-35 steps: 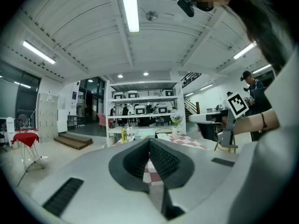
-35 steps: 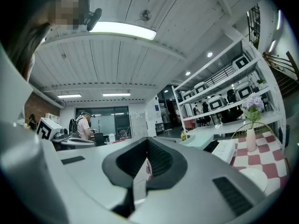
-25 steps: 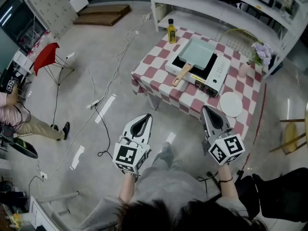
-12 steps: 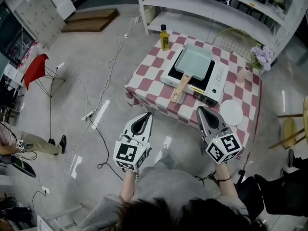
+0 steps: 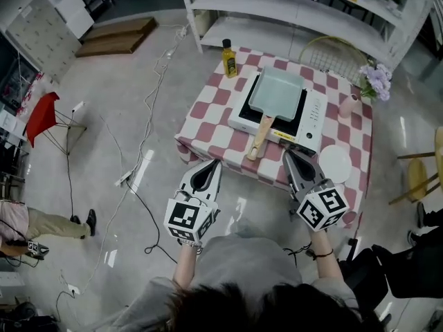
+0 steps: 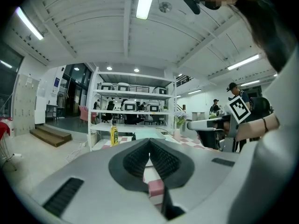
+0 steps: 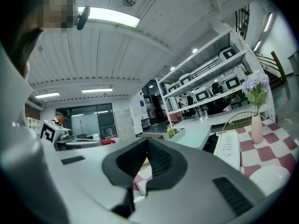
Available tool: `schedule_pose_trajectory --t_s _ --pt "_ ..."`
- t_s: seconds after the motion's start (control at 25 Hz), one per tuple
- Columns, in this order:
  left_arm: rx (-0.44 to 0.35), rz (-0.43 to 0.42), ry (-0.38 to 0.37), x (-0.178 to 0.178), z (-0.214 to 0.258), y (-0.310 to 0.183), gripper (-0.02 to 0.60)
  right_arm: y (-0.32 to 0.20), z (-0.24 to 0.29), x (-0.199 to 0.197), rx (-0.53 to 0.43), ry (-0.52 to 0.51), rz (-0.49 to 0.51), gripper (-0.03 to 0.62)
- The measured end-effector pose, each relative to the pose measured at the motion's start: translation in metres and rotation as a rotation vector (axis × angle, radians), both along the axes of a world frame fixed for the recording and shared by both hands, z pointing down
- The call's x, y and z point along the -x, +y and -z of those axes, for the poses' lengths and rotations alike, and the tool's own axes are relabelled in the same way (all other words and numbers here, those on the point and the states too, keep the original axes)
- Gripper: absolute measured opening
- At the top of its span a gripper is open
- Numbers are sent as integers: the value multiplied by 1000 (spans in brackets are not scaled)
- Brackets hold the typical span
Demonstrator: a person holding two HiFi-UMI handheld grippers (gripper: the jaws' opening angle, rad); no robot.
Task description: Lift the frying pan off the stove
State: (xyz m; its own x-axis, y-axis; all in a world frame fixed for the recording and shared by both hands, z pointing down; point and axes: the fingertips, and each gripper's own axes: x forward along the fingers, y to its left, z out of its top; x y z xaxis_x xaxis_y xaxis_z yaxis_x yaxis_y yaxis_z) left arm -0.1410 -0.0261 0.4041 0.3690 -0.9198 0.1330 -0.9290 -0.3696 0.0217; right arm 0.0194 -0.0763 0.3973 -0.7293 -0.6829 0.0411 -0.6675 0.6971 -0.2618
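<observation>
A pale green rectangular frying pan (image 5: pixel 277 92) with a wooden handle (image 5: pixel 260 136) rests on a white portable stove (image 5: pixel 315 113), on a red-and-white checked table (image 5: pixel 208 113). The handle points toward me, past the stove's front edge. My left gripper (image 5: pixel 212 164) is shut and empty, held short of the table's near edge. My right gripper (image 5: pixel 289 155) is also shut and empty, over the table's near edge, right of the handle. The pan's edge (image 7: pixel 198 135) and the stove (image 7: pixel 229 146) show in the right gripper view, and the pan (image 6: pixel 147 132) faintly in the left gripper view.
A yellow oil bottle (image 5: pixel 228 58) stands at the table's far left corner. A vase of purple flowers (image 5: pixel 374 81) is at the far right, and a white plate (image 5: pixel 335 163) near the front right. White shelving (image 5: pixel 311 5) runs behind the table. Cables (image 5: pixel 149 116) cross the floor on the left.
The table and pan have come closer and lower in the head view as I stepped toward them. Both grippers stay shut and now reach the table's near edge.
</observation>
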Motion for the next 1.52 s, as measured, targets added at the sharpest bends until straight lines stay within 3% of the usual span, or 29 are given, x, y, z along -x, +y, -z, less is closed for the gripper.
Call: schedule_pose_trajectory --t_s 0.6,1.0,1.2,1.52 --pt "60 -86 21 -14 -11 -33 26 -37 -3 8 85 -111 -70 21" --pt "121 -82 49 -21 -22 -66 26 -64 -23 12 150 -76 -29 21" --pt "181 -21 71 -15 -32 -87 26 -75 -35 12 217 -96 5 21" --pt "238 -63 82 -30 -36 -117 26 -100 -43 12 290 -152 50 21"
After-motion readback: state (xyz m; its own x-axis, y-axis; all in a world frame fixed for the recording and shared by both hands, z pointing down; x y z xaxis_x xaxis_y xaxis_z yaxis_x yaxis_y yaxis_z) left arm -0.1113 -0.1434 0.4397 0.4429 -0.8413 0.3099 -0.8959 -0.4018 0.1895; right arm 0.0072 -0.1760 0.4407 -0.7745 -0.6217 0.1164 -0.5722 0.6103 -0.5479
